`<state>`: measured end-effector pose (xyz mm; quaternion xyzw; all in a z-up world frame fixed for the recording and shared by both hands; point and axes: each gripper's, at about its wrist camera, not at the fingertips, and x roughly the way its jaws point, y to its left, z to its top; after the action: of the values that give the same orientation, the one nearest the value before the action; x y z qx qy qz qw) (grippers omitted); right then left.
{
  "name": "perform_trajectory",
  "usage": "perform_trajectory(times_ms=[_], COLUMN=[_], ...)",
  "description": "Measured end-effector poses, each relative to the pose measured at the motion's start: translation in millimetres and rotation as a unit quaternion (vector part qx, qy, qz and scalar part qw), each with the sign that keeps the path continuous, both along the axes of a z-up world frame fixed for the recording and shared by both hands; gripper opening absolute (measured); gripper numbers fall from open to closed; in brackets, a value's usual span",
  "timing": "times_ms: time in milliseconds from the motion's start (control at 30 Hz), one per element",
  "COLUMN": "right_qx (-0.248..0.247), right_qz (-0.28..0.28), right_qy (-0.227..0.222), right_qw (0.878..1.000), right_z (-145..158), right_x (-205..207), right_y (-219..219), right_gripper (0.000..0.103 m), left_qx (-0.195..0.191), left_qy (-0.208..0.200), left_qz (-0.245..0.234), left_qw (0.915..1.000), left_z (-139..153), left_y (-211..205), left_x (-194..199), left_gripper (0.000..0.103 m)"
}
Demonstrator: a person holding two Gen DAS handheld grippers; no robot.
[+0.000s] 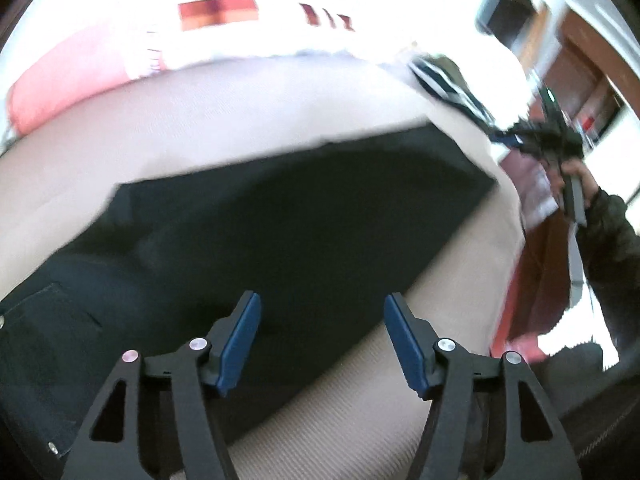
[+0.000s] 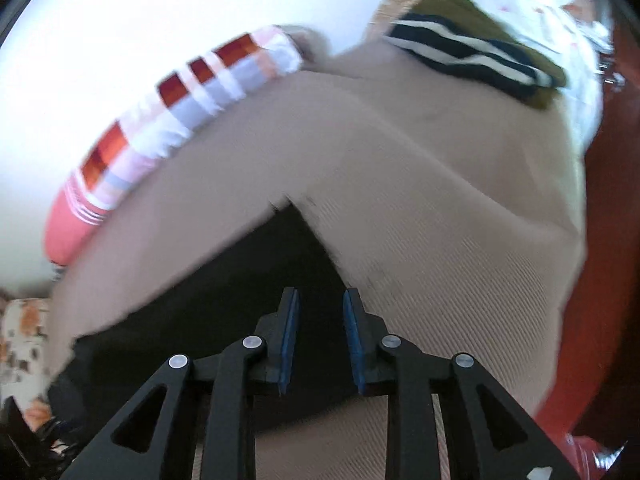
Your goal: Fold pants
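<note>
Dark pants [image 1: 280, 216] lie flat across a beige ribbed bed cover [image 1: 360, 400], with a back pocket at the lower left. My left gripper [image 1: 322, 304] is open and empty, its blue pads [image 1: 240, 340] hovering over the near edge of the pants. In the right wrist view the pants [image 2: 240, 300] end in a corner ahead of the fingers. My right gripper [image 2: 320, 300] is open with a narrow gap and holds nothing, above that end. It also shows in the left wrist view [image 1: 552, 140], held in a hand at the far right.
A pink and red striped pillow [image 2: 160, 120] lies at the back of the bed [image 2: 440, 240]. A dark striped garment [image 2: 472, 56] lies at the far right corner. The bed's right edge drops to a red floor [image 2: 624, 240]. Wooden furniture [image 1: 576, 80] stands beyond.
</note>
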<state>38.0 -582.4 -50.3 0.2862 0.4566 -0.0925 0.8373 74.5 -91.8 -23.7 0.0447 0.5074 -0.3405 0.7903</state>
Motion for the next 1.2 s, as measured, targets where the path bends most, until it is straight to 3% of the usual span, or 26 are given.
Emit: perform_trajectory(times_ms=[100,233,400,600,867,933,1000,1200], right_qx=[0.05,0.08,0.076,0.073,0.083,0.084,0.07,-0.057], right_qz=[0.041,0.073,0.1,0.131,0.205,0.19,0.184,0.118], right_qy=[0.005,0.025,0.053,0.073,0.064,0.056,0.043,-0.035], right_qw=[0.998,0.994,0.991,0.986,0.973,0.977,0.98,0.991], right_z=[-11.7,-31.3,-50.9,-67.8,-71.2,-72.4,-69.6,-23.1], right_x=[38.6,78.8,112.1,129.6,131.1,130.2,125.2,90.6], right_y=[-8.4,-15.8,-20.6,-21.9,-13.3,-15.3,-12.4,9.9], right_gripper=[0.023,0.023,0.023,0.023,0.022,0.016,0.005,0.003], left_qx=[-0.005,-0.002,0.008,0.019,0.037,0.041,0.043,0.046], left_qy=[0.008,0.02,0.044,0.059,0.066,0.067,0.067,0.055], left_qz=[0.069,0.135,0.181,0.192,0.193,0.194,0.196,0.199], left_qw=[0.9976,0.9906,0.9824,0.9795,0.9784,0.9778,0.9773,0.9773], left_z=[-4.6,-15.4,-27.8,-36.6,-43.5,-45.1,-46.0,-44.0], left_y=[12.9,30.0,42.6,45.0,39.6,37.7,35.8,34.3], left_x=[19.6,34.8,45.3,53.9,58.0,58.4,57.9,56.8], left_gripper=[0.065,0.065,0.065,0.065,0.065,0.065,0.065,0.065])
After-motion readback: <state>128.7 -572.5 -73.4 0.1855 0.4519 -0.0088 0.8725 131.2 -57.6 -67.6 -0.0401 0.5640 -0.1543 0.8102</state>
